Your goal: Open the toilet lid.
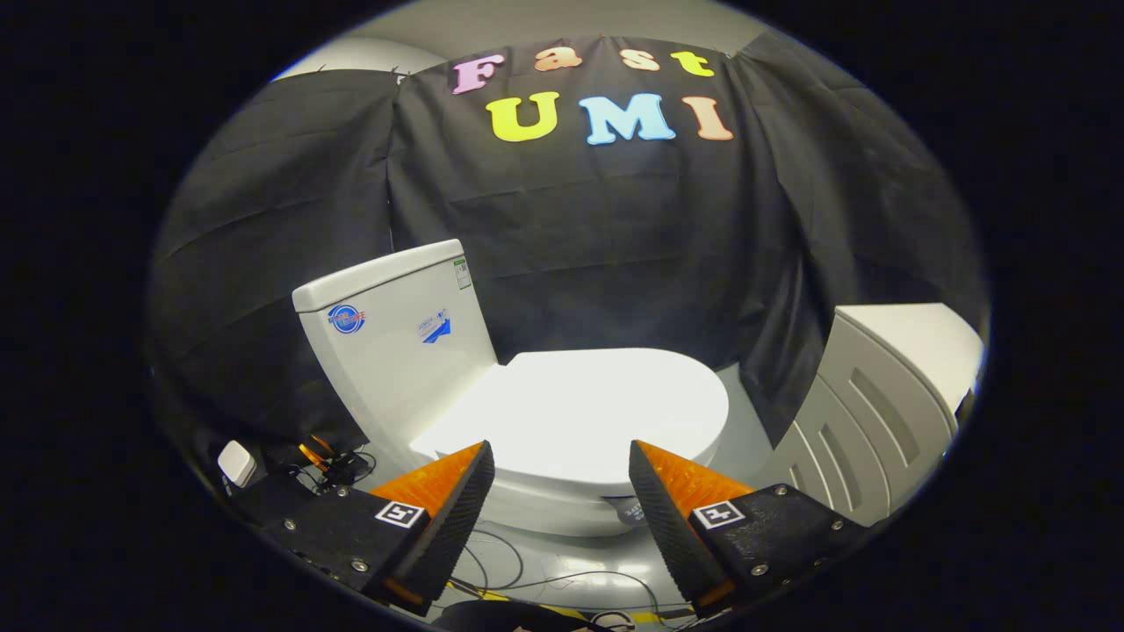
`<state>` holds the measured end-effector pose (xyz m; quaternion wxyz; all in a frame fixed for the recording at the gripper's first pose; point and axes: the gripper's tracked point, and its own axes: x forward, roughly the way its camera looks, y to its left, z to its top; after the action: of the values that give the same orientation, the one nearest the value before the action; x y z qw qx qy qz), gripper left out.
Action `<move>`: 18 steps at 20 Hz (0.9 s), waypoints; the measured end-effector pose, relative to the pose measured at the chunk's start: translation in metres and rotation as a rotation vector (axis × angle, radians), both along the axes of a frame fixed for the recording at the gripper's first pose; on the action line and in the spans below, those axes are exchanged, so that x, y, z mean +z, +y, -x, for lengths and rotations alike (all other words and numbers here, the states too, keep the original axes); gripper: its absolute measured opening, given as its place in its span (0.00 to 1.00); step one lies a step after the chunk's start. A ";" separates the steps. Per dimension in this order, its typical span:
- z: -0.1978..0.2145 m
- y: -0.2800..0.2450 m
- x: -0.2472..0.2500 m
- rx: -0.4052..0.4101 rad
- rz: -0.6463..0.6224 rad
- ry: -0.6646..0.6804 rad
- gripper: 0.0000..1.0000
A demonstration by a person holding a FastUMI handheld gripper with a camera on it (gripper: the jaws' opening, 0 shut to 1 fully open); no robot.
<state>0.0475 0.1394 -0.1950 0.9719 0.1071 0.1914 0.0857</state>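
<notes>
The gripper [560, 456] hangs above the floor with its jaws wide apart and nothing between them. The two orange fingers [439, 478] have black ridged pads on their inner sides.

Just ahead of the jaws is a white toilet [492, 412]. Its toilet lid [580, 412] is down flat and shut. The side edge of the lid sits in the gap between the two fingers, a bit beyond their tips. No finger touches it.

The tank [395, 338] stands beyond the left finger, with small stickers on its side. A white cabinet [878, 395] with slots in its side stands past the right finger. Thin black cables [527, 575] lie on the floor [606, 562] under the jaws.
</notes>
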 end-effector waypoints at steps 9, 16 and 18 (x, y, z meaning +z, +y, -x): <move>-0.008 -0.004 -0.063 -0.045 -0.174 0.144 0.96; -0.011 -0.026 -0.126 -0.152 -0.335 0.282 0.95; -0.013 -0.033 -0.135 -0.175 -0.388 0.302 0.95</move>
<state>0.0601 0.1067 -0.3301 0.8973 0.3194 0.3041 0.0195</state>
